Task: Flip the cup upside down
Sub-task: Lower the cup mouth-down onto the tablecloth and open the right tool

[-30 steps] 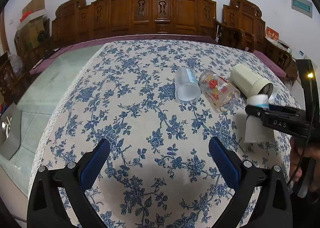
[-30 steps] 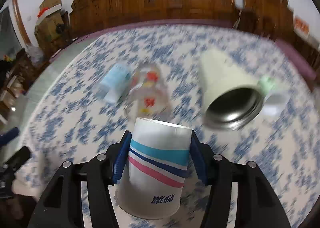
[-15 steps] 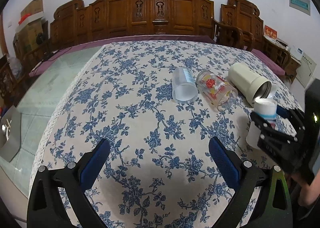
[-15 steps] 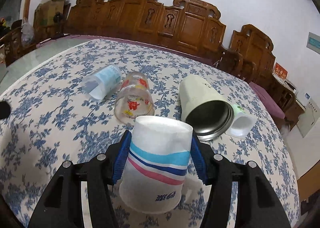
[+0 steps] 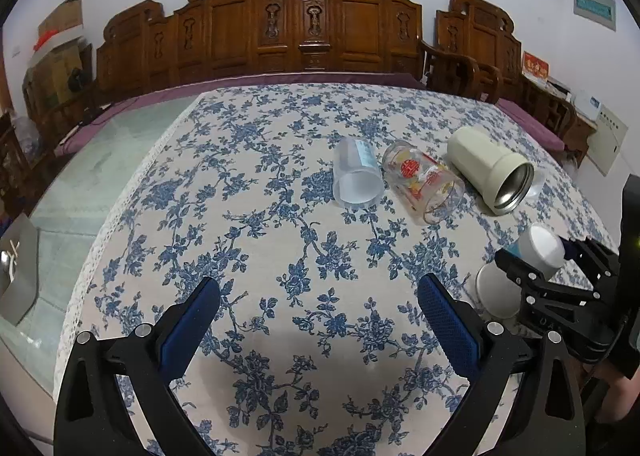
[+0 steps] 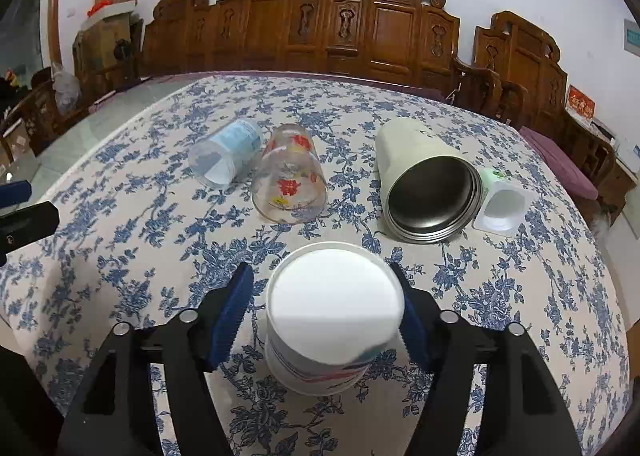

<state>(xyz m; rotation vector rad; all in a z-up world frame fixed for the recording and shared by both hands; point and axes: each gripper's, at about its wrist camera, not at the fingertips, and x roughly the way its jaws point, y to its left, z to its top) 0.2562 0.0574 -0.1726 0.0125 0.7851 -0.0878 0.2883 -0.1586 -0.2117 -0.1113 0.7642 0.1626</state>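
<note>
A white paper cup with blue and pink stripes stands upside down on the floral tablecloth, its white base facing up. My right gripper is around it with the blue pads a little apart from its sides, so it looks open. In the left wrist view the same cup and right gripper show at the far right. My left gripper is open and empty above the cloth near the front.
Lying on their sides behind the paper cup are a frosted plastic cup, a printed glass, a cream steel tumbler and a small white yogurt cup. Carved wooden chairs line the far side.
The right gripper has lowered the paper cup to the table, tipped over it and loosened its pads. The left gripper has stayed in place.
</note>
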